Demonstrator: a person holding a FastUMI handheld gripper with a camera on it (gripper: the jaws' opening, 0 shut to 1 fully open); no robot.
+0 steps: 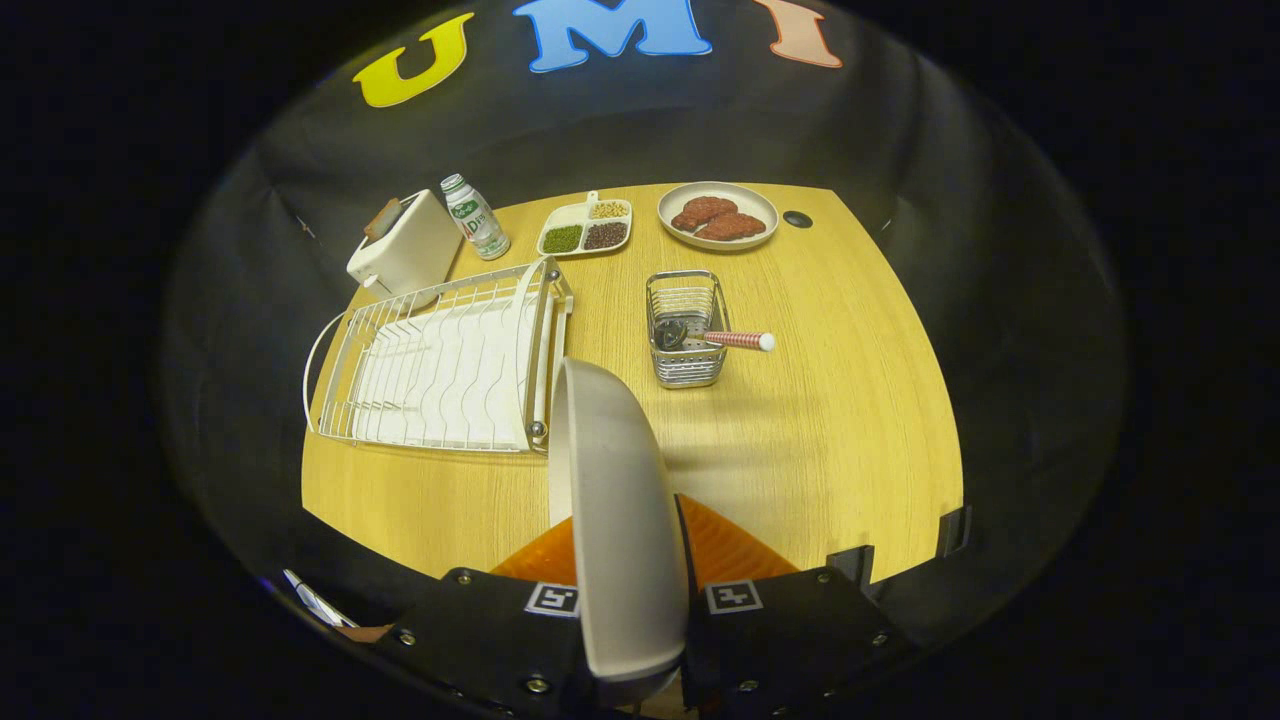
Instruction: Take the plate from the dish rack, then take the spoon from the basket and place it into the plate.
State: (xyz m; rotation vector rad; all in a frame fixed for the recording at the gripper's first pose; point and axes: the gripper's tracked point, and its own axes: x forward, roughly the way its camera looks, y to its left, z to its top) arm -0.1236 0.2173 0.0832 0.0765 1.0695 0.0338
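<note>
A pale grey plate stands on edge between my fingers, held up above the wooden table; my gripper is shut on its rim. Left of the plate lies the white wire dish rack, with no dishes in it. Beyond the fingers, a little to the right, stands a small metal wire basket. A spoon rests in it, dark bowl inside and red-and-white striped handle sticking out to the right.
At the back of the table are a white toaster, a small bottle, a divided tray of beans and a plate with brown patties. A small dark round spot sits beside that plate.
</note>
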